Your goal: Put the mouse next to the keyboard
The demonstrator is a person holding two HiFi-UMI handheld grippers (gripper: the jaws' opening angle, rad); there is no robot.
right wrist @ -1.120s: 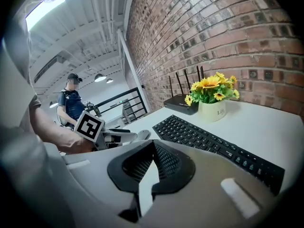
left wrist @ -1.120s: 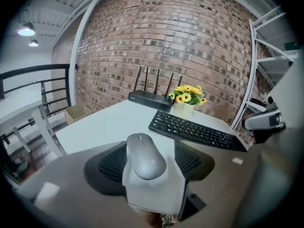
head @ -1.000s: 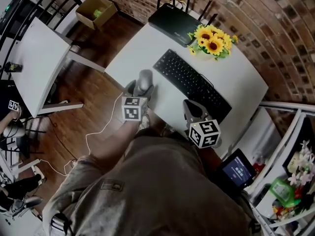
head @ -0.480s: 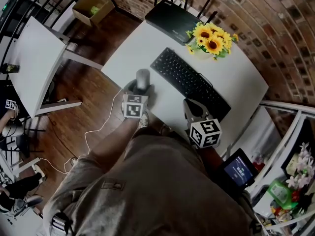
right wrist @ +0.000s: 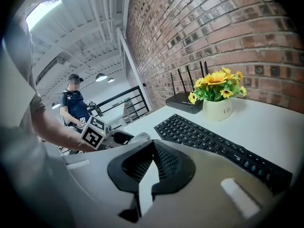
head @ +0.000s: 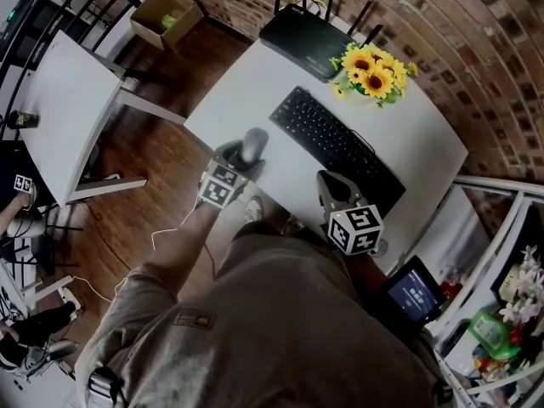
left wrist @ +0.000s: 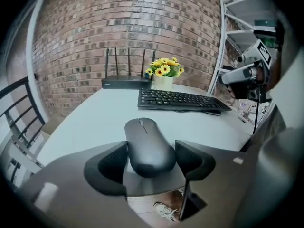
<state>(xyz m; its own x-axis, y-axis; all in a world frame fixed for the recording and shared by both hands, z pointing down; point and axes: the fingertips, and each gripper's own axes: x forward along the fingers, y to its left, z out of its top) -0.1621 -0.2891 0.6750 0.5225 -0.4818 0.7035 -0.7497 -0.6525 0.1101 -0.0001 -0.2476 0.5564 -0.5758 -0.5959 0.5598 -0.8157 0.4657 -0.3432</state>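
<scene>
At the near edge of the white surface (head: 246, 92), the left claw (left wrist: 152, 158), its jaws just drawn inward, clamps the grey mouse (left wrist: 145, 137) by its rear, left of the black keyboard (head: 336, 147) and apart from it. The right claw (right wrist: 153, 148) hangs clenched and empty by the keyboard's near right end. Sunflowers (head: 374, 66) and a router (head: 297, 36) stand beyond.

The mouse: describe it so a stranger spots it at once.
Find the white table by the brick wall, with a black keyboard across it. At the table's near-left edge, apart from the keyboard, the jaws of the left gripper have just been closing on the mouse: a dark grey oval with no keys.
</scene>
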